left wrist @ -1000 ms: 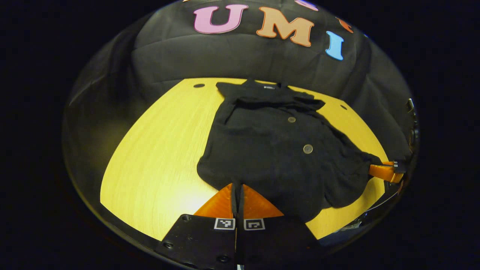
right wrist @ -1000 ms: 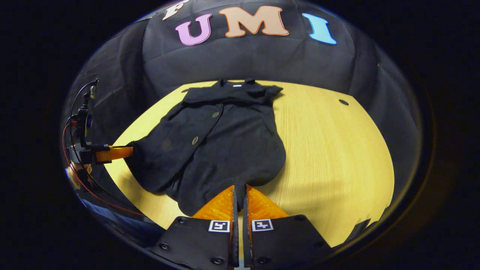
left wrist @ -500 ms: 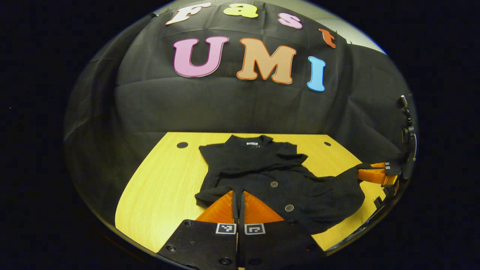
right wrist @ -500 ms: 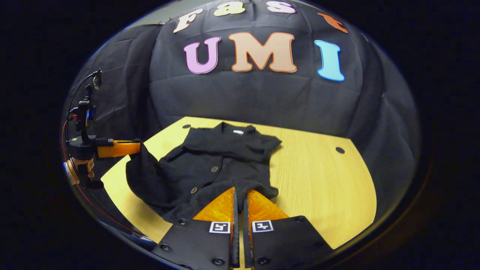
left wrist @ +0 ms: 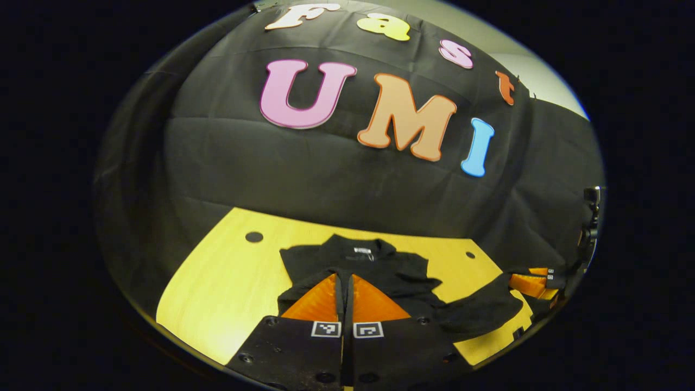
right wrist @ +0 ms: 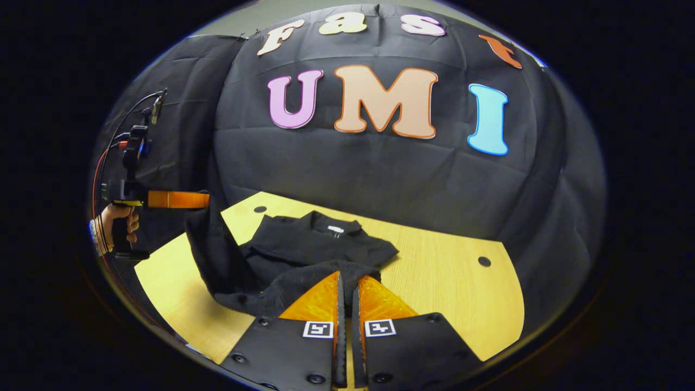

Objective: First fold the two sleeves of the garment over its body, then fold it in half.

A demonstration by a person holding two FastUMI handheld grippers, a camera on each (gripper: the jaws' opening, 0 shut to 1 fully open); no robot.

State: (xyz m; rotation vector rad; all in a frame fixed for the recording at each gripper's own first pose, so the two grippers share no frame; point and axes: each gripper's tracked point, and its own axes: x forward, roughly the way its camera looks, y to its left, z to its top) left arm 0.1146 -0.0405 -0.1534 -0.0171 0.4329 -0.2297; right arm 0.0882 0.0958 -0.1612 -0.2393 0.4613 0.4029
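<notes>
Garment (right wrist: 320, 250), black, on the yellow table (right wrist: 450, 293), its hem lifted toward the collar. Left gripper (left wrist: 344, 282) and right gripper (right wrist: 346, 282), fingers together, each clamp a hem corner above the table.

Both the left gripper (left wrist: 343, 282) and the right gripper (right wrist: 347, 282) hold their orange fingers pressed together, level and raised.

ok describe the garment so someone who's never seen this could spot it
Find the yellow wooden table in front of the black cloth wall. On it lies the garment, collar toward the wall, its near hem lifted by both orange-fingered grippers. It is the one soft black thing on the wood.
</notes>
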